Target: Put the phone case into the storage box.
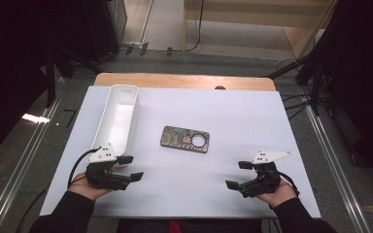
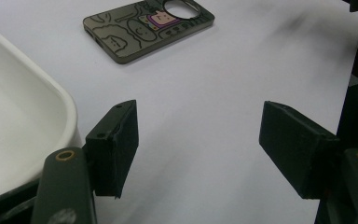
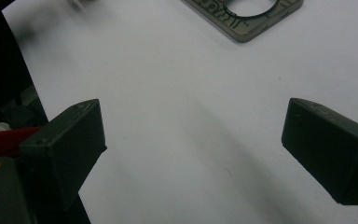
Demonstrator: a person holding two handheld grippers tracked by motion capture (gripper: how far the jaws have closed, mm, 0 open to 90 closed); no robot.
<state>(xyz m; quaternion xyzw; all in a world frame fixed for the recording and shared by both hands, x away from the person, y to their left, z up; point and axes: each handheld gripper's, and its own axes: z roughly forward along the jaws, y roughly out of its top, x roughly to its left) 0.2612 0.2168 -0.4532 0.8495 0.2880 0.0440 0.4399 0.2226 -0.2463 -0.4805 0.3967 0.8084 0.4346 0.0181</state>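
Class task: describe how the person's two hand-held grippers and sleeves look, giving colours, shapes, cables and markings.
The left gripper and the right gripper are both black, each with two blocky rectangular jaws. A pale grey three-cornered plate dotted with small dark marks sits on top of each. A black cable loops from the left one. Brass-coloured screw holes show near the jaws. The person wears dark sleeves.
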